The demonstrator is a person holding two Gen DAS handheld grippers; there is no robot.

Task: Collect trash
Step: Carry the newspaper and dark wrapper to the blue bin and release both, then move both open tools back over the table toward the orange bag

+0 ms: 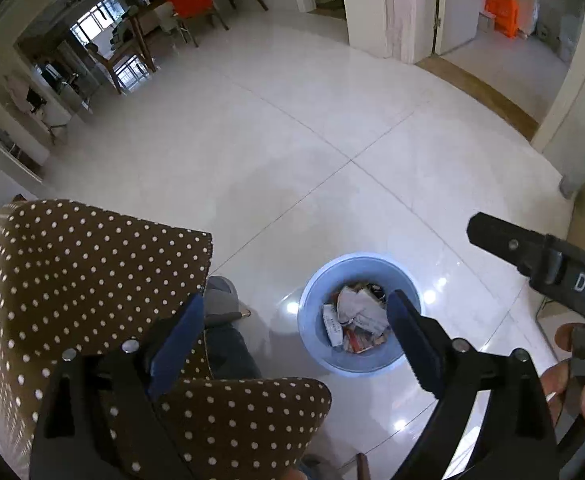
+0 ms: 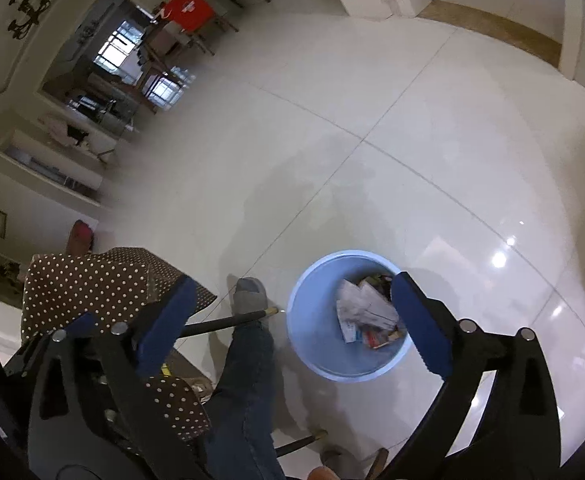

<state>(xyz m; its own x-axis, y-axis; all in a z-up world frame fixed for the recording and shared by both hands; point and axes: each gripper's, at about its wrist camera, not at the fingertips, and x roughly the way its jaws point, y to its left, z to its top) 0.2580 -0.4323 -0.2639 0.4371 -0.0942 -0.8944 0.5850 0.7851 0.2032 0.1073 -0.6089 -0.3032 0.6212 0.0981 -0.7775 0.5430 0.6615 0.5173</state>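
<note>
A light blue trash bin (image 1: 312, 320) stands on the white tiled floor and holds crumpled paper (image 1: 358, 306) and small packages. It also shows in the right wrist view (image 2: 312, 320), with the paper (image 2: 362, 304) inside. My left gripper (image 1: 294, 340) is open and empty, high above the floor, its right finger over the bin's rim. My right gripper (image 2: 292, 328) is open and empty, also above the bin. The right gripper's body (image 1: 532, 256) shows at the right edge of the left wrist view.
A brown polka-dot cloth covers a seat (image 1: 92, 280) at the left, also in the right wrist view (image 2: 104, 284). The person's leg and grey sock (image 2: 248, 300) stand between seat and bin. A dining table with chairs (image 1: 188, 4) and doorways lie far off.
</note>
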